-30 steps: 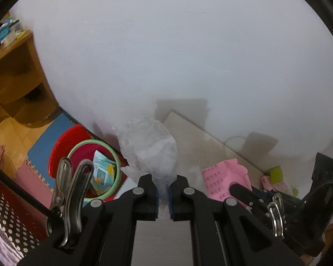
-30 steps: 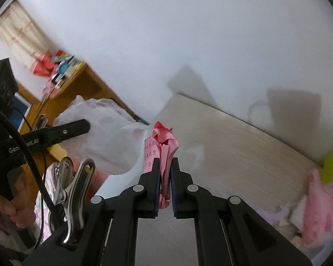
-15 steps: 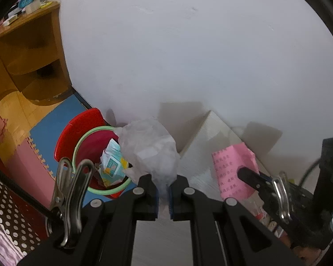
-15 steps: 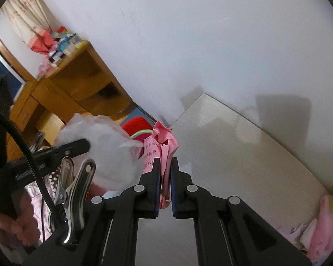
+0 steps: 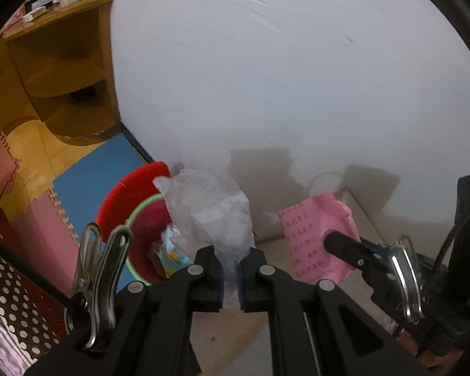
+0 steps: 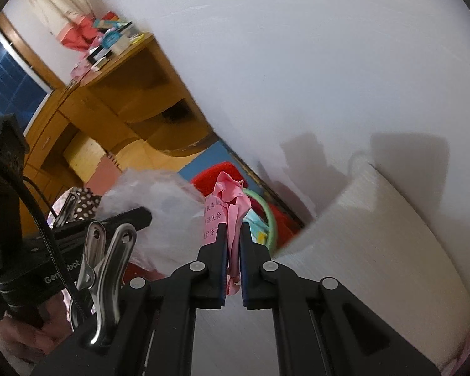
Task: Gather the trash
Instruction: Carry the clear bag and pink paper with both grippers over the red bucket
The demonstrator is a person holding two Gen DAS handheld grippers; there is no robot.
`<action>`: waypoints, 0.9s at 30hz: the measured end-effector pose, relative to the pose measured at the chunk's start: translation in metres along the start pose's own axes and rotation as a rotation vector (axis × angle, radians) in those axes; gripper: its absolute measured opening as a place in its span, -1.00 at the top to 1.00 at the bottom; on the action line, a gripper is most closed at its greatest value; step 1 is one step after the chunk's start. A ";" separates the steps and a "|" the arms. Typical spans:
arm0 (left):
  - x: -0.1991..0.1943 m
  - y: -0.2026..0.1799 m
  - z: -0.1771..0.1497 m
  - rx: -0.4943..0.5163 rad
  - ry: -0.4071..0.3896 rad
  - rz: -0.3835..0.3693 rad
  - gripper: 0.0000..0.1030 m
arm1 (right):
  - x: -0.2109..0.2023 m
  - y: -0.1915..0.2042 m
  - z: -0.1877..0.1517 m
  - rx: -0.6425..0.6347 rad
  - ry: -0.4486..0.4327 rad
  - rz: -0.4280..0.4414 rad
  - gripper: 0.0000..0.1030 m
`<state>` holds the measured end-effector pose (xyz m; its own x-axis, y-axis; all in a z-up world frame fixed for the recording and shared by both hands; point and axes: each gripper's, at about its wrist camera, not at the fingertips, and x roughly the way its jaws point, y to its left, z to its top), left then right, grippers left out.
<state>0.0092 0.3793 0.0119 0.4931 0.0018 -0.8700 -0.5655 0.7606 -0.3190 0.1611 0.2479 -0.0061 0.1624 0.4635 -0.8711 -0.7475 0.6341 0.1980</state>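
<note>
Left gripper (image 5: 231, 277): clamped on a crumpled clear plastic bag (image 5: 211, 213) that stands up from its tips.
Right gripper (image 6: 233, 264): pinching a crumpled pink paper (image 6: 230, 211) with printed characters.
Trash bin (image 5: 134, 206): red with a green rim, on the floor below and left of both grippers, wrappers inside.
Table (image 6: 376, 250): pale top beneath the right gripper.

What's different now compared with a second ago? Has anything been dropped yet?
Nothing dropped. Both grippers have carried their loads off the white table towards the red bin on the floor, which now sits closer and fuller in view. The left gripper still pinches the white crumpled plastic; the right gripper still pinches the pink paper.
</note>
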 end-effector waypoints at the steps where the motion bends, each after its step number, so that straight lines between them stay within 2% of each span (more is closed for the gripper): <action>1: 0.001 0.005 0.003 -0.008 -0.003 0.007 0.89 | 0.005 0.004 0.004 -0.005 0.006 0.006 0.86; 11: 0.037 0.037 0.014 -0.059 0.042 0.040 0.89 | 0.060 0.028 0.040 -0.046 0.074 0.018 0.86; 15: 0.060 0.049 0.011 -0.109 0.073 0.037 0.89 | 0.091 0.031 0.054 -0.038 0.141 -0.001 0.86; 21: 0.103 0.075 0.006 -0.178 0.114 0.034 0.89 | 0.142 0.026 0.070 0.055 0.272 0.027 0.86; 24: 0.116 0.085 0.005 -0.217 0.117 0.057 0.89 | 0.159 0.031 0.077 0.069 0.290 0.048 0.86; 27: 0.122 0.097 0.004 -0.277 0.119 0.053 0.89 | 0.181 0.042 0.082 0.019 0.313 0.039 0.86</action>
<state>0.0171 0.4559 -0.1240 0.3868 -0.0519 -0.9207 -0.7550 0.5554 -0.3485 0.2120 0.4089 -0.1183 -0.0739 0.2766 -0.9581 -0.7365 0.6327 0.2395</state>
